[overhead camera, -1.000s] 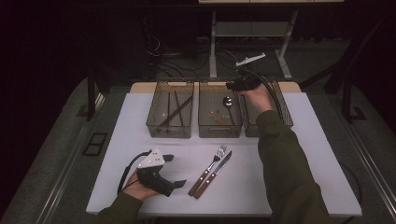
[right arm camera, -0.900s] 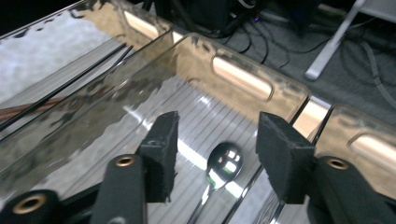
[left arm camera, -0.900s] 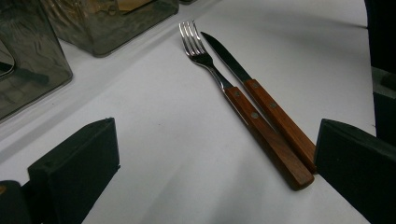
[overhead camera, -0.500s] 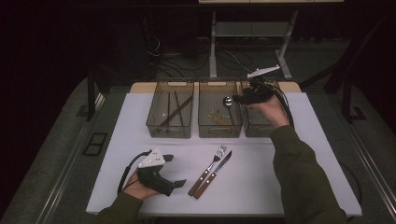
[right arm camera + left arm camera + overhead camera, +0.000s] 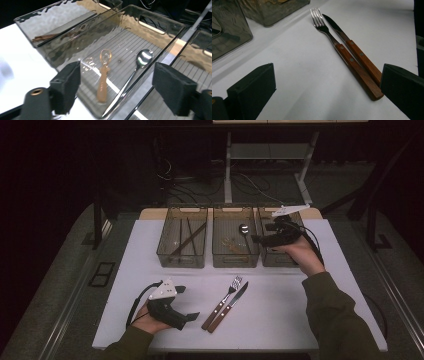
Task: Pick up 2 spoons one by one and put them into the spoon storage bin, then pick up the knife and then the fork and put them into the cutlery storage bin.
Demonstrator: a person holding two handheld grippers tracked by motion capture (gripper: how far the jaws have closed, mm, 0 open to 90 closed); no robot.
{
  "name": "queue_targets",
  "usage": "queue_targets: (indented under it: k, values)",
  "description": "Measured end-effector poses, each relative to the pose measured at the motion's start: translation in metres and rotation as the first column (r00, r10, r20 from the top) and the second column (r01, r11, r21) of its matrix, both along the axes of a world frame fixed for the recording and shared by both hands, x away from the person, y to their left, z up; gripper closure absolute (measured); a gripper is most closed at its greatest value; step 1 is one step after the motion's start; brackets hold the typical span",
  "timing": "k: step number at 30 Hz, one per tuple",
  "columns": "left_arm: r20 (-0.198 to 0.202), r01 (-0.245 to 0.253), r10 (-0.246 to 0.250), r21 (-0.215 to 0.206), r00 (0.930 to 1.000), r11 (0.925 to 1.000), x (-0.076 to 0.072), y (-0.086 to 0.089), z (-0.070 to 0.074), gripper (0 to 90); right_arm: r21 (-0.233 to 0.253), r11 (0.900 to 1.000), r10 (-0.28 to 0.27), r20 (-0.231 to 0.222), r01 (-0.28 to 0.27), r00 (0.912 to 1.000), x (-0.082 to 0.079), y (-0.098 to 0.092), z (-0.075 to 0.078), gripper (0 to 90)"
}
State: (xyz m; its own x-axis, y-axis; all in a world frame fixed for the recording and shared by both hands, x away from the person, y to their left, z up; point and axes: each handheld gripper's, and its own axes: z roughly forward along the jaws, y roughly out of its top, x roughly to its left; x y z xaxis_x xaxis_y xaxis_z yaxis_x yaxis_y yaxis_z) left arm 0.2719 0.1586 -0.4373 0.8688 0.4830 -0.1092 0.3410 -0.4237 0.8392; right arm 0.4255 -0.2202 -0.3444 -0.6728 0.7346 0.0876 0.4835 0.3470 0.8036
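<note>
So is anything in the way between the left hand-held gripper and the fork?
Nothing visible. The left hand-held gripper is open, with bare white table between it and the fork, which lies beside the knife.

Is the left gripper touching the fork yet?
Apart. The left gripper view shows the left gripper open, bare table between its jaws and the fork.

Olive-green sleeves on both forearms, black left gripper (image 5: 181,303) — grey three-cornered plate on top, black cable trailing, matching right gripper (image 5: 258,238)
</note>
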Motion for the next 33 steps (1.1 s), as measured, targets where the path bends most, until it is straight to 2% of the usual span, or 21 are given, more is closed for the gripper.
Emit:
queue_targets:
  k: [4,8,18,25,31,33]
  values:
    - [0.000,-0.003,0.003,-0.002,1.0000,1.0000,-0.001,0.000,0.000,0.0,0.029,1.000,-0.007,-0.011,0.007,0.9999,-0.012,-0.005,-0.004,18.5]
    - [-0.001,-0.003,0.003,-0.001,1.0000,1.0000,0.000,0.000,0.000,0.0,0.034,0.999,-0.020,0.010,0.020,0.9997,-0.025,-0.011,-0.008,17.6]
    - [-0.001,-0.011,0.011,0.003,0.9999,0.9999,-0.001,0.000,0.000,0.0,0.057,0.998,0.007,0.028,-0.008,0.9996,-0.060,-0.023,-0.024,17.5]
    - [-0.006,-0.013,0.013,0.012,0.9999,0.9998,0.000,0.001,-0.001,0.0,0.027,0.999,0.016,0.038,-0.017,0.9991,-0.083,-0.031,-0.037,17.5]
    - [-0.004,-0.018,0.018,0.018,0.9998,0.9997,0.000,0.000,-0.001,0.0,0.026,1.000,0.015,0.025,-0.016,0.9996,-0.102,-0.041,-0.051,17.5]
    - [-0.004,-0.019,0.019,0.019,0.9998,0.9996,0.000,0.000,0.000,0.0,0.011,1.000,0.015,0.018,-0.015,0.9997,-0.107,-0.044,-0.057,17.6]
